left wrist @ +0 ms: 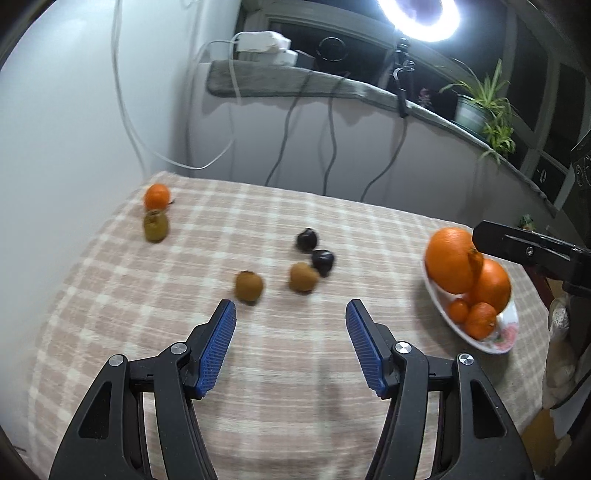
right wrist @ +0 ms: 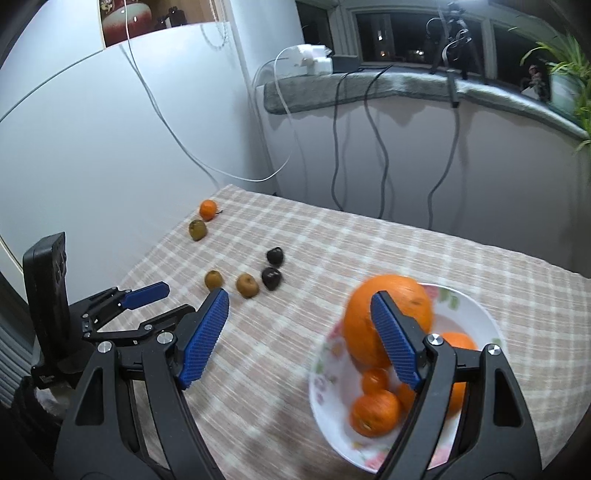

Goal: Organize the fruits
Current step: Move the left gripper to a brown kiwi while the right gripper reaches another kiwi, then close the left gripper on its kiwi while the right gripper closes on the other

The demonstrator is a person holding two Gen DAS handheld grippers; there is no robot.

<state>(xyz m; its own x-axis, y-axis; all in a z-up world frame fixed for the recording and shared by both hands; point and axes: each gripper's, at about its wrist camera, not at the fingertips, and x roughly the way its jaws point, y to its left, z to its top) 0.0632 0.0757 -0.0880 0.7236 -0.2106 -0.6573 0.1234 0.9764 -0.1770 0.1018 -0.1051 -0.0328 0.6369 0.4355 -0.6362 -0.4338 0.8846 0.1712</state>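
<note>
A white floral bowl (right wrist: pixel 332 424) holds large oranges (right wrist: pixel 388 314) and small tangerines (right wrist: pixel 375 411); it also shows in the left wrist view (left wrist: pixel 506 338) at the right. On the checked cloth lie two brown kiwis (left wrist: pixel 249 286), (left wrist: pixel 303 277), two dark plums (left wrist: pixel 307 239), (left wrist: pixel 323 260), a green-brown fruit (left wrist: pixel 156 226) and a small tangerine (left wrist: pixel 157 196) at the far left. My left gripper (left wrist: pixel 291 314) is open and empty, just short of the kiwis. My right gripper (right wrist: pixel 299 306) is open and empty, its right finger over the bowl.
The table (left wrist: pixel 258 369) is covered by a beige checked cloth and stands against a white wall. Cables (left wrist: pixel 328 140) hang from a grey window ledge (left wrist: pixel 280 79) behind it. A potted plant (left wrist: pixel 480 107) and a ring light (left wrist: pixel 421 14) are at the back right.
</note>
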